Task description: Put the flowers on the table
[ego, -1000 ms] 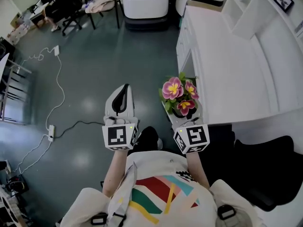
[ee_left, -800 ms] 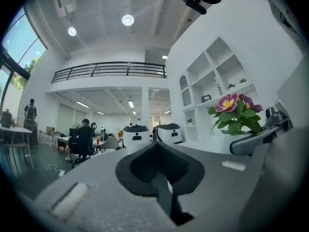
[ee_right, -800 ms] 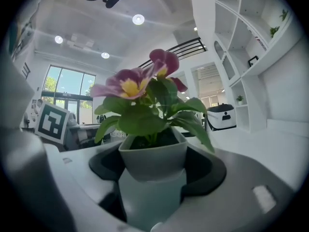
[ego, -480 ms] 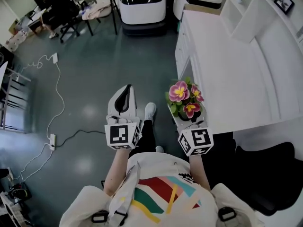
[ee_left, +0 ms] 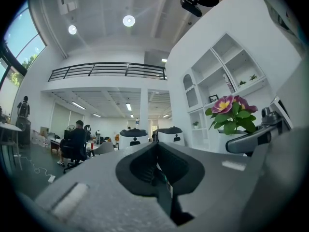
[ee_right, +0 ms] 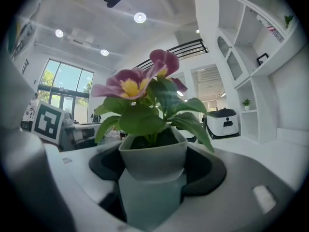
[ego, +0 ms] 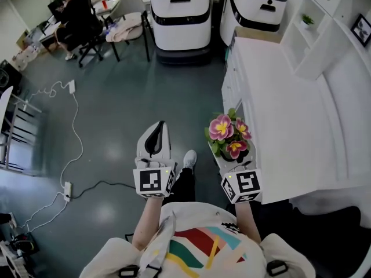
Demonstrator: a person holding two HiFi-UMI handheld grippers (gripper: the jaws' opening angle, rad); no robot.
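Right hand-held gripper (ego: 232, 155): pinching flower pot (ee_right: 153, 158), beside worktop (ego: 284, 114) edge.
Left hand-held gripper (ego: 157, 127): pressed together, over open floor (ego: 116, 114).

Glossy grey-green floor (ego: 110, 114) with a trailing white cable (ego: 75, 116), white wall shelves (ego: 322, 28), round ceiling lights (ee_left: 128, 21)

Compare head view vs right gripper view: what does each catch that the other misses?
Head view only: floor cable, the person's shoe, the left hand-held gripper with its jaws together. Right gripper view only: the right hand-held gripper pressing on the white pot, ceiling lights. Both: the pink flowers, the white shelving.
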